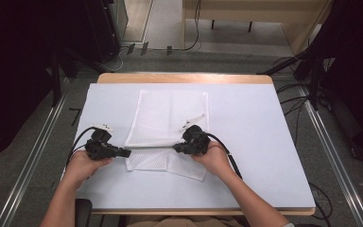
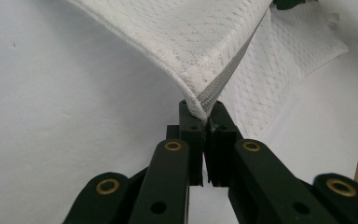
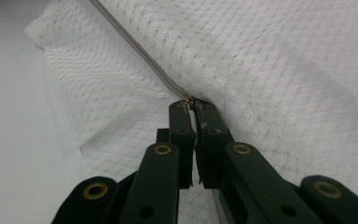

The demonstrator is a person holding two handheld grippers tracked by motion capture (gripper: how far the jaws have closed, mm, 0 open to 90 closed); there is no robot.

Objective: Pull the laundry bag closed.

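A white mesh bag with a grey zipper along its near edge lies spread on the white table. My left gripper is shut on the zipper's left end; in the left gripper view the jaws pinch the bag's corner and lift it off the table. My right gripper is shut on the zipper farther right; in the right gripper view its tips clamp the zipper line. The zipper edge is stretched taut between the two grippers, and a mesh flap hangs folded below it.
A small white tab sticks out of the bag by the right gripper. Black cables trail from both grippers toward the person. The table's wooden far edge borders a floor with cables and dark stands.
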